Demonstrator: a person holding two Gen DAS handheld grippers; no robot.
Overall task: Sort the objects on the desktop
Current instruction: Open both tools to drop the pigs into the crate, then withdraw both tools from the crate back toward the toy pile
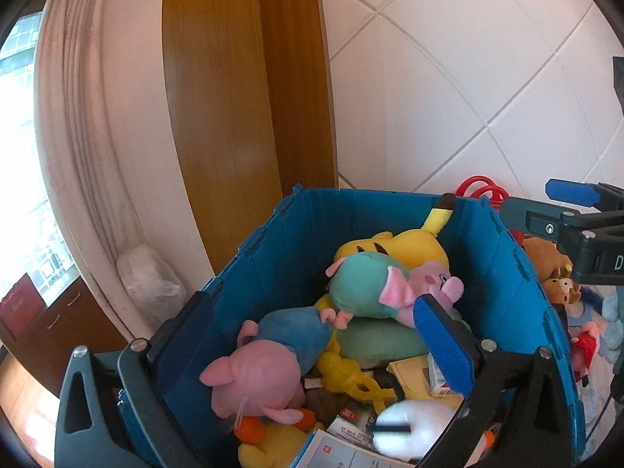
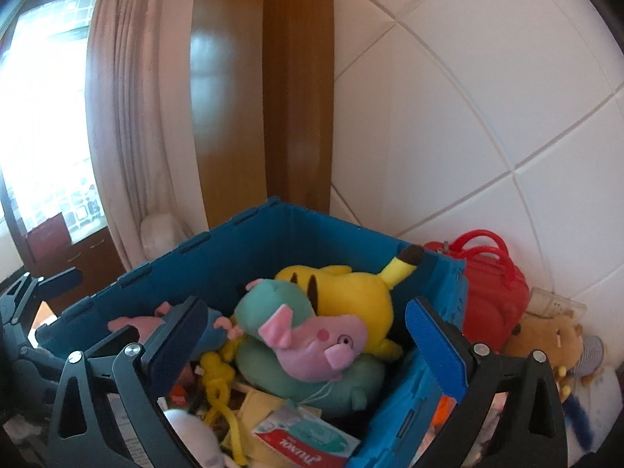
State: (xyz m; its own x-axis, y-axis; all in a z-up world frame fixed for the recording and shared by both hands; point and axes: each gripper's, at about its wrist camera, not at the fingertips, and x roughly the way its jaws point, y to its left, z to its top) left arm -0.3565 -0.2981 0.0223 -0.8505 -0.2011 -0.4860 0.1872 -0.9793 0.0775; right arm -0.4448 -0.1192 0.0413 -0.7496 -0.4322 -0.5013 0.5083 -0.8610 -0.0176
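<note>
I saw the soft pink-and-teal plush pig [image 2: 308,335] lying in the ribbed blue plastic crate [image 2: 241,234], ahead between my right gripper [image 2: 308,345] jaws; both grippers, left gripper [image 1: 312,343] too, gaped wide, empty.

left tongs [image 1: 312,335] jaws wide apart, right tongs [image 2: 308,347] jaws wide apart, both tilted downward, gripping nothing
</note>
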